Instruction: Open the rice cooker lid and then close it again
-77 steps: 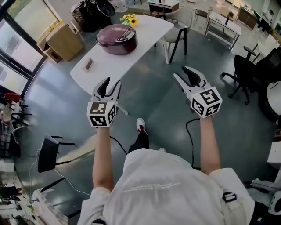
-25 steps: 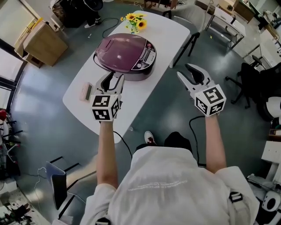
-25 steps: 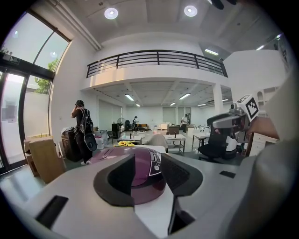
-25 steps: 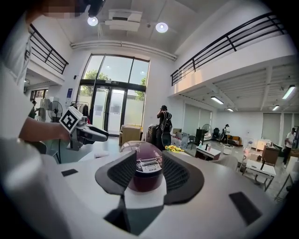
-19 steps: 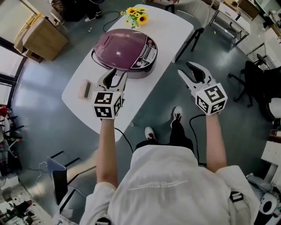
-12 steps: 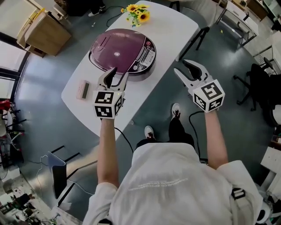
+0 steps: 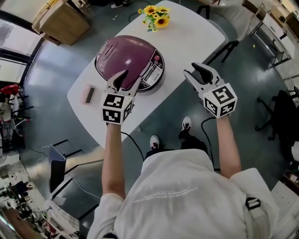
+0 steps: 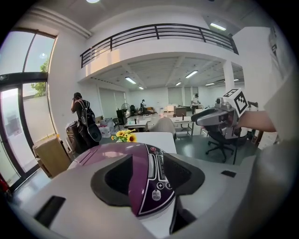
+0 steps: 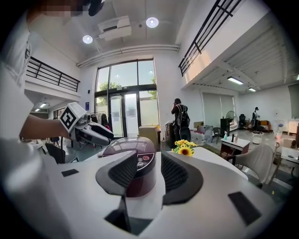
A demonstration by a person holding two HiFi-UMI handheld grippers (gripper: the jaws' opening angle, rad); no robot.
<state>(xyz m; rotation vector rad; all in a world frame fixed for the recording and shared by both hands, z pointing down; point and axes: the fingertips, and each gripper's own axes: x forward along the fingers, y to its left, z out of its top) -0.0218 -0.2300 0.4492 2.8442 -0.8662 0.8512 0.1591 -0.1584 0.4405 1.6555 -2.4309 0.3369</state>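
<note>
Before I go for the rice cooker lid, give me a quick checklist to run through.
1. Rice cooker lid down: ok.
2. Left tongs open, just been opening, nothing between them: ok.
3. Right tongs open, just been closing slightly, nothing between them: ok.
4. Tongs at the lid: not ok, both short of it.
5. Lid release found: cannot tell.
6. Flowers apart from the cooker: ok.

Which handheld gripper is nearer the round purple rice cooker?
The left gripper: its open, empty jaws, just opening wider, hover at the rice cooker's front edge; the right gripper, jaws open, empty, just narrowing, hangs at the white table's edge.
</note>
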